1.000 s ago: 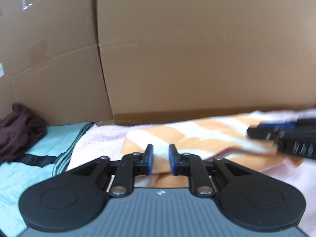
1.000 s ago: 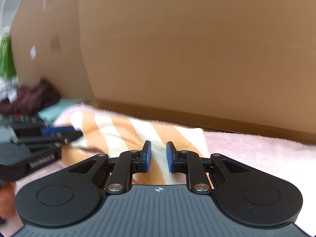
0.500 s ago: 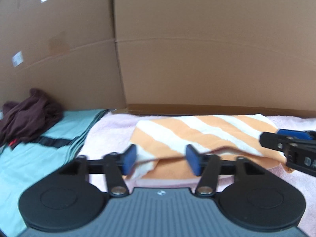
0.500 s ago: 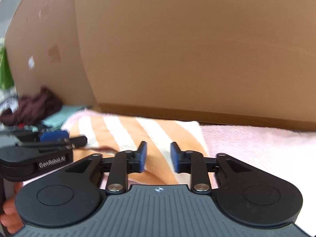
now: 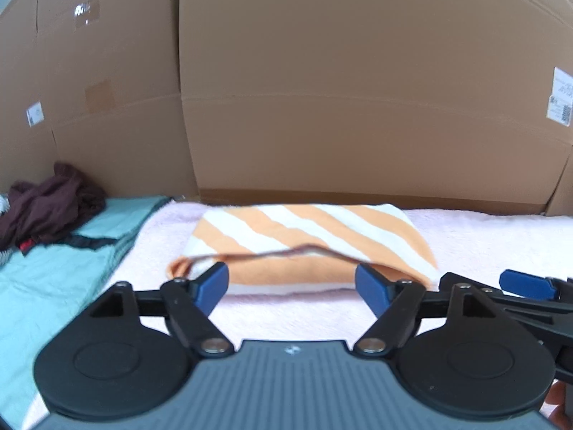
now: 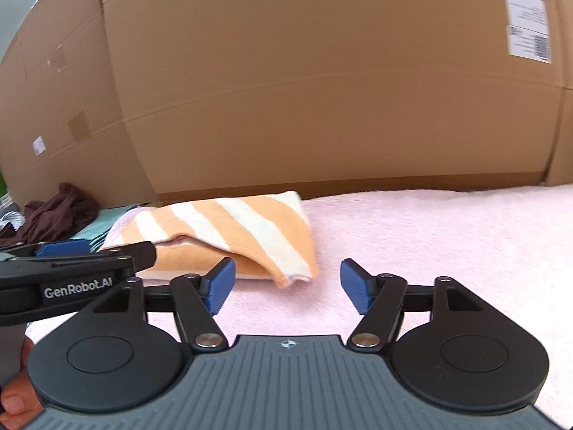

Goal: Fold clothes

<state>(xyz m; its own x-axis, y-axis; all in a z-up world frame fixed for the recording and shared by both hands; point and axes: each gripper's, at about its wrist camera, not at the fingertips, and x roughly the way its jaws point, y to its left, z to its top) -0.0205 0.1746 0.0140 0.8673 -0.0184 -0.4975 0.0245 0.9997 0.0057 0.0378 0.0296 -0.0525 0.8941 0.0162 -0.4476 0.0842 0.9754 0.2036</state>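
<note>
My left gripper (image 5: 292, 283) and my right gripper (image 6: 286, 281) both have their blue fingers (image 5: 215, 283) spread wide apart, holding nothing. A folded orange-and-white striped cloth (image 5: 304, 240) lies flat on a pink blanket (image 6: 429, 243), just ahead of my left fingers and ahead and to the left of my right fingers, touching neither. Cardboard boxes (image 5: 340, 107) stand beyond the cloth, and far to the left of my fingers a dark crumpled garment (image 5: 46, 204) rests on a teal sheet (image 5: 53, 272).
</note>
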